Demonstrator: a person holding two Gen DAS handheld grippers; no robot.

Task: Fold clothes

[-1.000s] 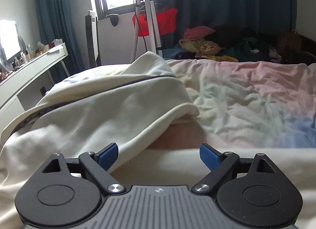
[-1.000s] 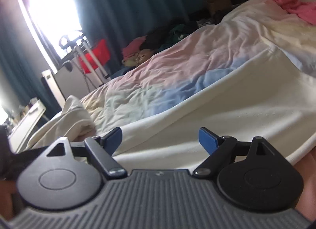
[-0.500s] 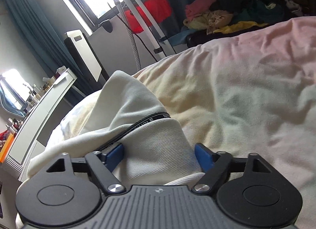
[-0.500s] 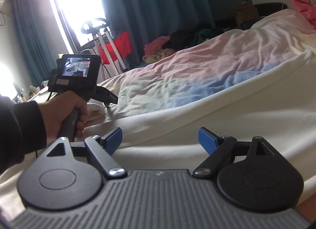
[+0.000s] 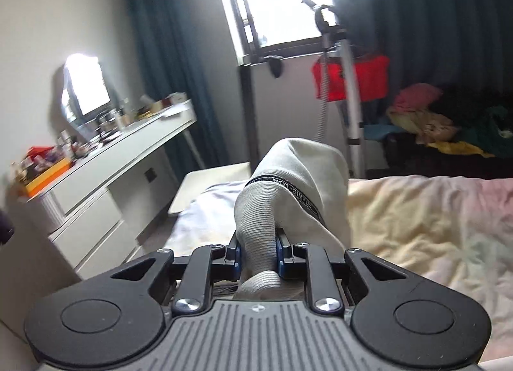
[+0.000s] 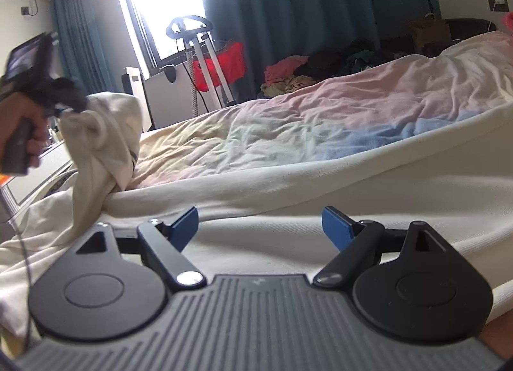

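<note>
While the left gripper (image 5: 258,251) is clamped tight on a ribbed cuff (image 5: 256,220) of the cream sweatshirt (image 5: 307,172), its blue pads (image 5: 279,254) press the cloth from both sides with only the bunched fabric between them. A black tape along the seam reads "NOT SIMPLE" in white capitals (image 5: 296,194); any further lettering is too small to read. The held part of the garment is lifted clear of the bed (image 5: 433,230), at the bed's left edge.

Right wrist view: the person's left hand (image 6: 29,134) grips the left tool's handle, and the lifted fabric hangs from its tip in a twisted column down to the rest of the sweatshirt, which lies spread across the near side of the bed. The right gripper (image 6: 259,225) is wide open, holding nothing, its blue pads (image 6: 336,226) well apart just above the flat cream cloth.

Background: white dresser (image 5: 105,172) with a mirror and small clutter to the left, teal curtains (image 6: 304,18), bright window, a garment steamer stand (image 6: 205,60) with something red hanging on it, and a heap of coloured clothes (image 5: 442,121) beyond the bed. No other writing is legible.
</note>
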